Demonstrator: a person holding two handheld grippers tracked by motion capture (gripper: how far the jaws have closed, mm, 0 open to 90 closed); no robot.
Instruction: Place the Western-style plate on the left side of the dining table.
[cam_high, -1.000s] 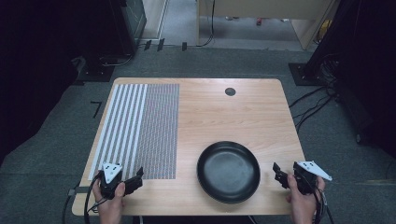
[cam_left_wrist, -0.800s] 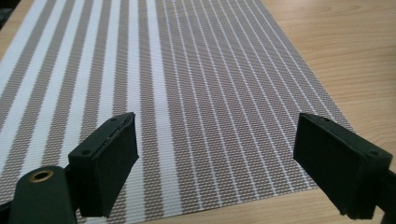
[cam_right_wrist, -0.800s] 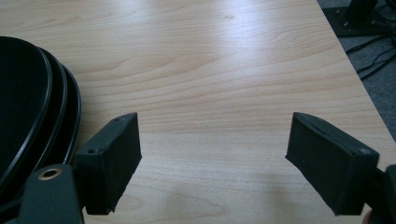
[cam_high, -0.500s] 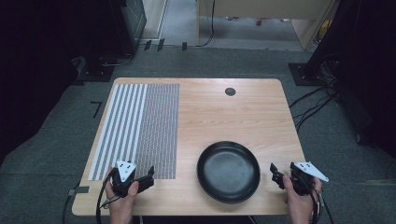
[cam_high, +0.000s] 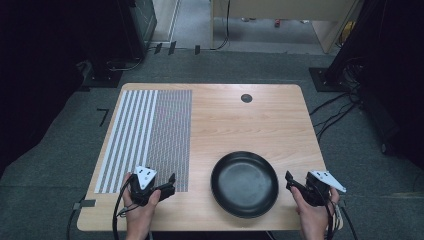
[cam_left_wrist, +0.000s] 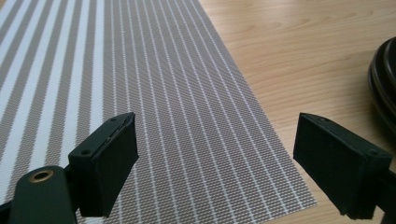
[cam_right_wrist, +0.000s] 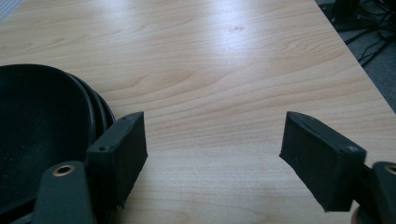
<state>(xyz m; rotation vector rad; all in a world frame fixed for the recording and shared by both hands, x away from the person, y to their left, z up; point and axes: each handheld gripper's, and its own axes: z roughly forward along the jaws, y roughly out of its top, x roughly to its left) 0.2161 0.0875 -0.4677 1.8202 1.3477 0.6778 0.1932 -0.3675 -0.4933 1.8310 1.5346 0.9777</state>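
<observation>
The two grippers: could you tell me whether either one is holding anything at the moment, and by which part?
Nothing is held. The left gripper is open over the striped mat; the right gripper, its jaws just closing slightly, has nothing between them, beside the black bowl.

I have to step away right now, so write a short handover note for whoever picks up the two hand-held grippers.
Left hand-held gripper: open, holding nothing, over the near end of the striped mat.
Right hand-held gripper: open but just been narrowing, nothing between its jaws, just right of the black bowl.
The bowl sits on the bare wooden table, right of the mat, near the front edge.
Done: nothing gripped or moved.
Left: all handling, probably starting with the bowl.
</observation>
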